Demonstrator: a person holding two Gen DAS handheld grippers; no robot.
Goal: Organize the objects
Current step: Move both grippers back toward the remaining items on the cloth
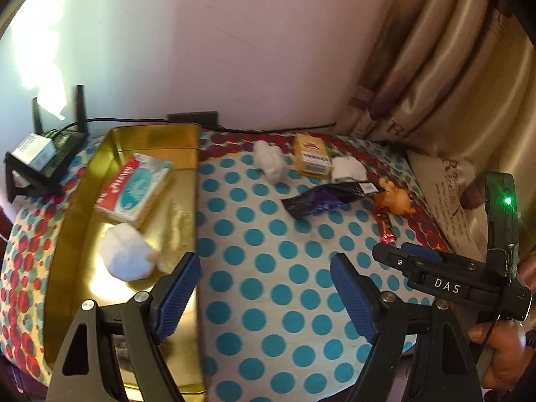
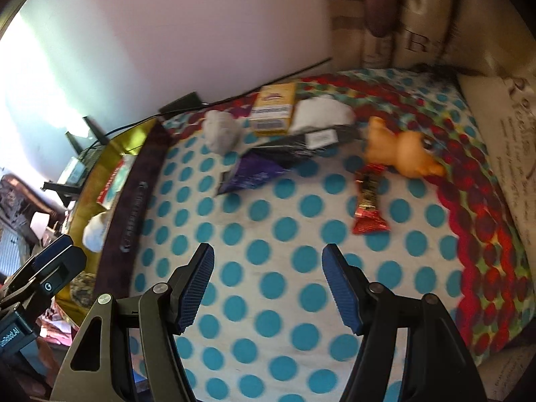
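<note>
We hold both the left gripper (image 1: 264, 296) and the right gripper (image 2: 268, 288) released and empty above the dotted cloth (image 2: 284, 268). Right of the gold tray (image 1: 83, 201), which holds a tissue pack (image 1: 134, 189) and a white wad (image 1: 125, 256), lie the purple wrapper (image 2: 254, 171) and red candy bar (image 2: 368, 207).

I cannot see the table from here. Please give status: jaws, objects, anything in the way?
Left gripper and right gripper open, empty. Tissue pack and white wad already in gold tin; purple wrapper, red bar still out. Nothing blocking.

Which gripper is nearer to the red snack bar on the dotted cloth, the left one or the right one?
Right. The right gripper hangs just short of the red snack bar, which lies slightly to its right. The left gripper is beside the gold tray, with the bar well off to its right.
</note>
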